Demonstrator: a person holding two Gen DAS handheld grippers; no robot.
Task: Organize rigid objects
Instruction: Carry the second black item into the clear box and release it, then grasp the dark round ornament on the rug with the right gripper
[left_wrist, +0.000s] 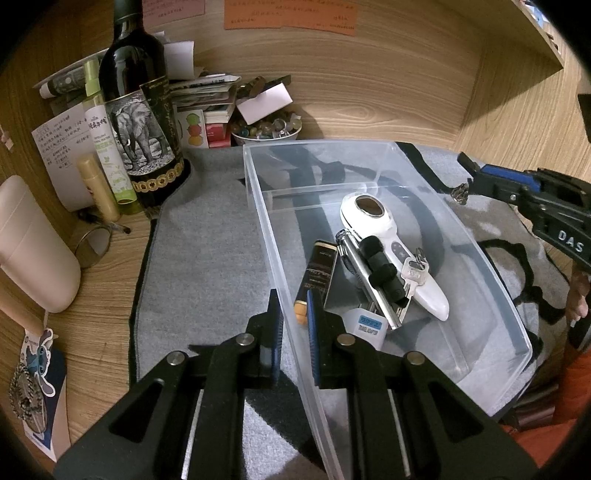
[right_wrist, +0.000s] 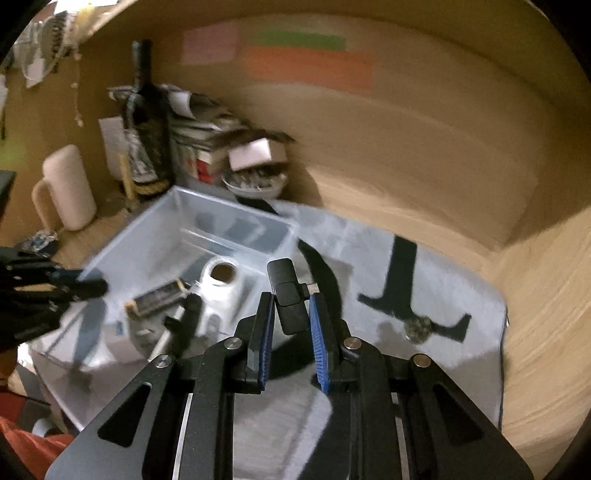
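The left gripper (left_wrist: 293, 314) pinches the near wall of the clear bin (left_wrist: 369, 147), the right gripper (right_wrist: 291, 321) clamps a small black USB-type gadget (right_wrist: 290, 295) visible only in its own blurred view, while the left view reads "TRAVEL ADAPTOR" on a white adapter (left_wrist: 369, 326) in the bin.

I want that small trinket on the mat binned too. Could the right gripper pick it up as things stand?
Probably not yet: the right gripper is shut on a black gadget. The trinket itself lies uncovered on the mat.
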